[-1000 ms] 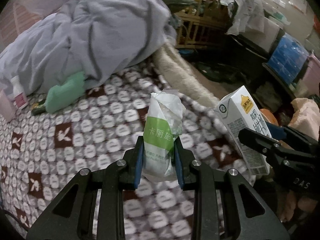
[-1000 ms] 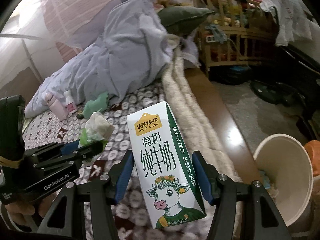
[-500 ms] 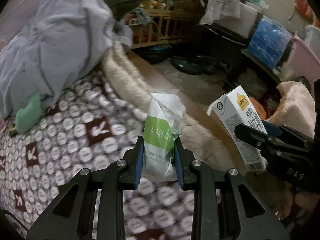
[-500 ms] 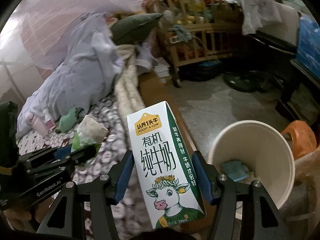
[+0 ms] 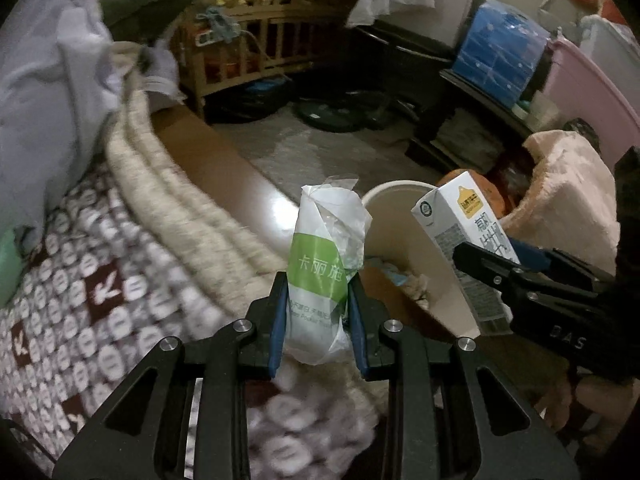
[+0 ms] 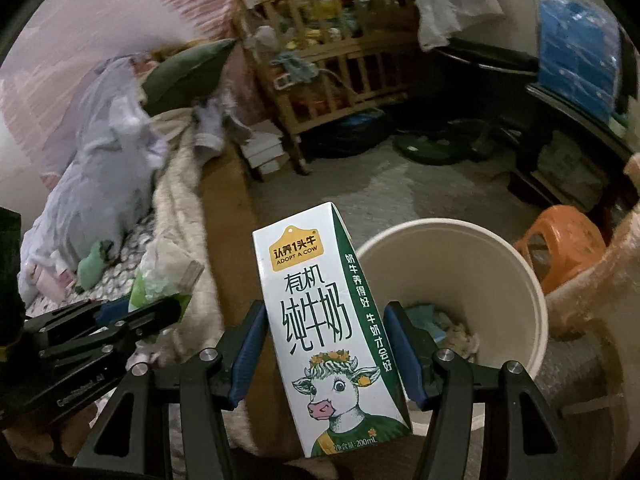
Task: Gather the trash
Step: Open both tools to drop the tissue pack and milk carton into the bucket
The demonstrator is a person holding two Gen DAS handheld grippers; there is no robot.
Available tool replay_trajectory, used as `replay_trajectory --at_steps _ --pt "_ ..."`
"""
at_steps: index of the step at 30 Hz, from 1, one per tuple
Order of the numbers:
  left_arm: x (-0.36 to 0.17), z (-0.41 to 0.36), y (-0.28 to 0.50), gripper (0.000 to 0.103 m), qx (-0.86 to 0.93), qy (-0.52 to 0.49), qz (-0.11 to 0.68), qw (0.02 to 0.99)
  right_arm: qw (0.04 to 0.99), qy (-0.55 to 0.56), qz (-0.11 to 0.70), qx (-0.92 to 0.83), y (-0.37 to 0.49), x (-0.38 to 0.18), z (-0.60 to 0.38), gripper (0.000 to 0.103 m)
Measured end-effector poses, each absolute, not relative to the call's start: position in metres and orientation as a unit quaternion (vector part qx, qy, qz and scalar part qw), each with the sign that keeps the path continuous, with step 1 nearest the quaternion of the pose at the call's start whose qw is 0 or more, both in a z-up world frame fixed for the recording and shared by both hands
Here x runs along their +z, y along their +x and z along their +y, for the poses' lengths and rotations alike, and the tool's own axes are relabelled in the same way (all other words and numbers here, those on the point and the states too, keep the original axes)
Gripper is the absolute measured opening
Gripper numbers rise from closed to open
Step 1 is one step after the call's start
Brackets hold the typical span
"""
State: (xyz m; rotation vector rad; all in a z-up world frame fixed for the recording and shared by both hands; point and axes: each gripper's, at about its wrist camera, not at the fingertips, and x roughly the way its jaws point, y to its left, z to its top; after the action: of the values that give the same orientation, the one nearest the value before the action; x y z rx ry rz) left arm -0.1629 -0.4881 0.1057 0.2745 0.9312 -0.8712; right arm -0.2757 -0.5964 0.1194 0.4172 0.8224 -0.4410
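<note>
My left gripper (image 5: 318, 314) is shut on a crumpled white and green tissue pack (image 5: 326, 256), held over the bed's edge just left of a cream waste bin (image 5: 394, 232). My right gripper (image 6: 326, 354) is shut on a white and green milk carton (image 6: 320, 320), held upright just left of the bin (image 6: 480, 256). The bin stands on the floor beside the bed and holds some paper scraps. Each gripper shows in the other's view: the right one with the carton (image 5: 460, 240), the left one with the pack (image 6: 160, 280).
The bed has a patterned sheet (image 5: 80, 280), a cream blanket (image 5: 180, 208) and a grey duvet (image 6: 100, 168). An orange stool (image 6: 560, 248) stands right of the bin. A wooden crib (image 6: 332, 64), dark shelves and blue boxes (image 5: 500, 56) line the far side. Grey floor lies between.
Both grippers have swung right, from over the bed toward the floor beside it, each still holding its item. The bin has come into the left view and nearer in the right view.
</note>
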Motion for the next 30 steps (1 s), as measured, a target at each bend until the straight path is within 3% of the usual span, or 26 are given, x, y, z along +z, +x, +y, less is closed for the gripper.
replay_trajectory --at_steps 15,24,30 --pt "0.098 -0.554 -0.168 0.026 -0.473 0.114 0.462 0.741 0.845 0.229 0.402 -0.267 -0.292 0.096 -0.648 0.058" --pt "0.094 -0.555 -0.166 0.055 -0.493 0.091 0.469 0.728 0.829 0.25 0.4 -0.302 -0.296 0.087 -0.669 0.06" --pt "0.096 -0.543 -0.164 0.055 -0.479 0.094 0.463 0.74 0.825 0.261 0.402 -0.3 -0.294 0.083 -0.665 0.064"
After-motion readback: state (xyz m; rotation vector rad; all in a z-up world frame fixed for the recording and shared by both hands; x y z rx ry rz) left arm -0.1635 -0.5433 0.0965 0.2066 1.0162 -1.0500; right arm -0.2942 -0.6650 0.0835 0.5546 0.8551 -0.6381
